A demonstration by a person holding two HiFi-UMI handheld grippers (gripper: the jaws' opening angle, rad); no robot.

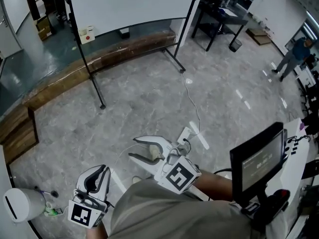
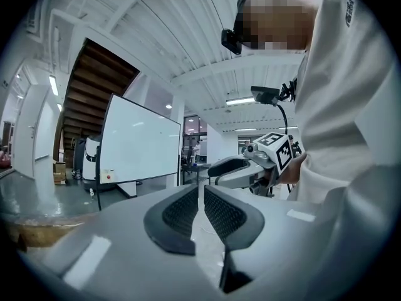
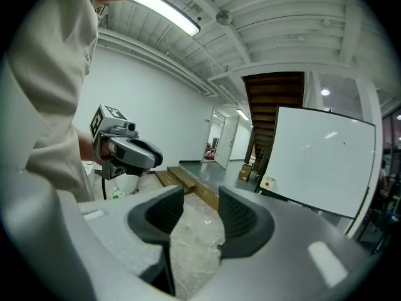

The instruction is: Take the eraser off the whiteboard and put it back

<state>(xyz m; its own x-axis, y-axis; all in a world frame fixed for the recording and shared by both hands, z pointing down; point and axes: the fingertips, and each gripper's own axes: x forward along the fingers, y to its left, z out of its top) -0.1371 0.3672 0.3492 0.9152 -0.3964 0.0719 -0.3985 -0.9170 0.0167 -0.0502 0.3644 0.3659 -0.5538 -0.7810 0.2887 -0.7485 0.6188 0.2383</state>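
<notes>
the small white eraser with a red dot [image 1: 87,34] hung at the lower left corner of the large white whiteboard [image 1: 132,4], well apart from you. probably for that reason your right hand-held gripper [image 1: 133,148] was open and empty, ready, while your left hand-held gripper [image 1: 99,172] was closed on nothing.

Underfoot, grey marbled floor [image 1: 149,108], with a white cable [image 1: 193,101] trailing across. Beyond, a long low wooden step [image 1: 124,51] edging darker glossy flooring [image 1: 40,73]. Farther off, a black table [image 1: 219,14]; near right, a dark monitor [image 1: 259,163]. Overhead, white beamed ceiling [image 3: 282,24] with lit strip lamp [image 3: 178,14], brown staircase underside [image 3: 272,99], plain white wall [image 3: 163,105].
</notes>
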